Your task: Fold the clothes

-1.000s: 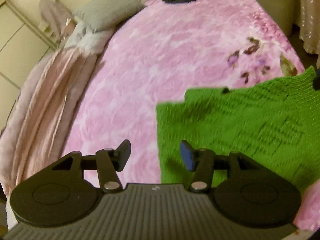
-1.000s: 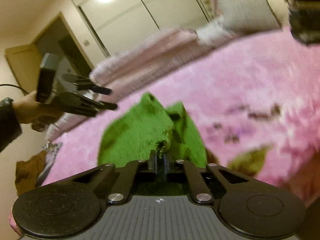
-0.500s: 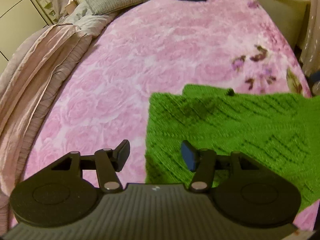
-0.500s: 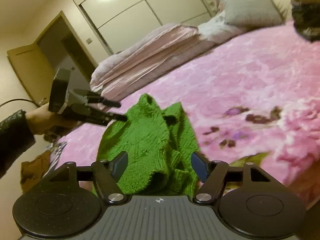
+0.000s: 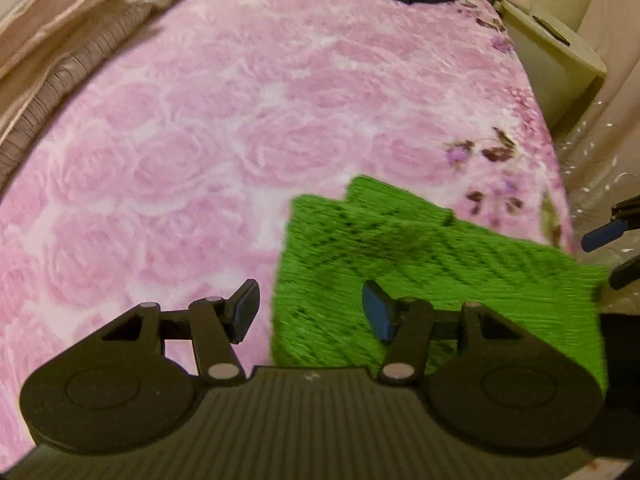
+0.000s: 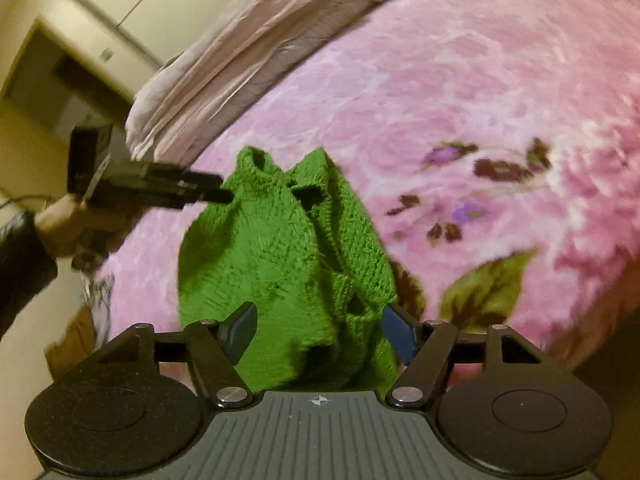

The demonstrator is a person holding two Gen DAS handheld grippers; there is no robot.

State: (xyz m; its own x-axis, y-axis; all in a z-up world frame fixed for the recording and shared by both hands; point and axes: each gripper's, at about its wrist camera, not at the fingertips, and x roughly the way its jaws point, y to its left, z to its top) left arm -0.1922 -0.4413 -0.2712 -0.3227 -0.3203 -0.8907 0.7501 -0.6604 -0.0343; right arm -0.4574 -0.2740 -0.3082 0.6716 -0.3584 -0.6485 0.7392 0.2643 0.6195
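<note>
since half a second ago the right gripper (image 6: 318,334) has stayed spread wide with nothing between its pads — a second ago it was pinched on the knit — and the left gripper (image 5: 308,312) has kept its jaws wide apart and empty, drifting a little further over the bed.

the green knitted sweater (image 5: 420,276) lies on the pink rose-patterned blanket (image 5: 200,152), just ahead of the left gripper and off to its right; the right-hand pad sits over the cloth, the left-hand pad over bare blanket. from this side its long axis runs left to right, a folded flap overlapping along the far edge.

from the right wrist the sweater (image 6: 280,248) stretches straight away from the tool, bunched and rumpled, with the open neck at the far end. its near end lies between the spread fingers. the left gripper (image 6: 224,196) reaches to that far end, held in a hand (image 6: 60,224).
</note>
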